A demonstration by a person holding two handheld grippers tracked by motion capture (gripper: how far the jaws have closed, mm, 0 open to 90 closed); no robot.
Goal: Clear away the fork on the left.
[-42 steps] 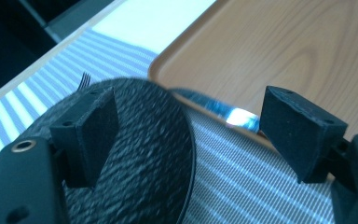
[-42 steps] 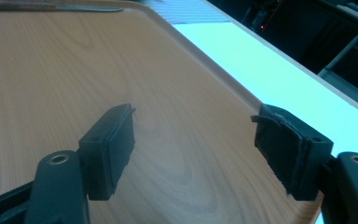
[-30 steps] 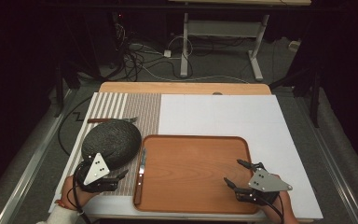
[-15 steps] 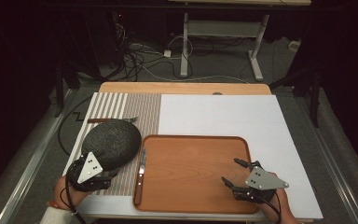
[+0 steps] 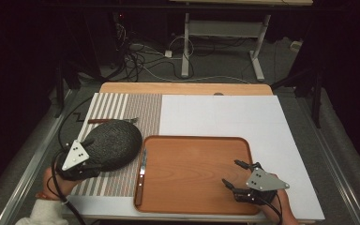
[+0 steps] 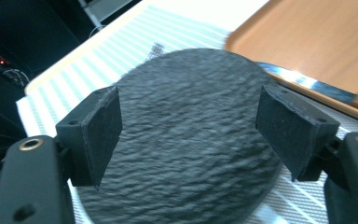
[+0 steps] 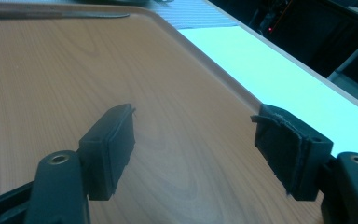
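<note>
- High view: the left gripper (image 5: 90,161) sits at about 8 o'clock on the table, at the near-left edge of the dark round stone plate (image 5: 115,143), which lies on the striped mat (image 5: 122,105). The wooden tray (image 5: 197,173) lies just right of the plate, at 6 o'clock. A knife (image 5: 141,171) lies along the tray's left rim, at 3 o'clock from the plate. A second utensil (image 5: 110,120) rests on the mat at 12 o'clock from the plate. The right gripper (image 5: 236,176) hovers over the tray's near-right corner, at 5 o'clock, with its jaws spread.
- Left gripper view: the left gripper (image 6: 186,126) is wide open, its jaws standing at 9 and 3 o'clock of the stone plate (image 6: 182,135), gripping nothing. The knife (image 6: 307,86) shows at 2 o'clock.
- Right gripper view: the right gripper (image 7: 196,140) is open and empty above the bare tray (image 7: 51,79).
</note>
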